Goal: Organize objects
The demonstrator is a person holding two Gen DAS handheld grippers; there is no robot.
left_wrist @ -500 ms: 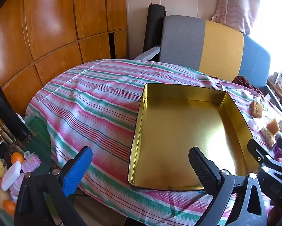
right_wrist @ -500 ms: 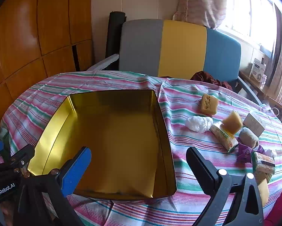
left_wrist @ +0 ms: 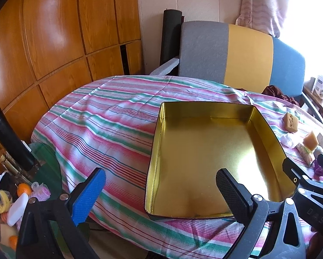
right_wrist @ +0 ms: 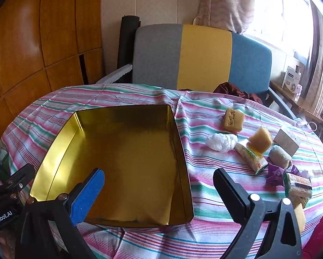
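Observation:
An empty gold tin lies on the striped tablecloth. To its right sit several snacks: a wrapped yellow cake, a white crumpled bag, a long green-labelled packet, a tan cake, a white box and a purple wrapper. My left gripper is open and empty over the tin's near left corner. My right gripper is open and empty over the tin's near right edge.
A grey, yellow and blue chair stands behind the table. Wooden panels line the left wall. A low glass table with oranges and small items is at the lower left. A window shelf is at the right.
Both grippers have shifted slightly; the scene looks almost the same. Nothing was picked up or released.

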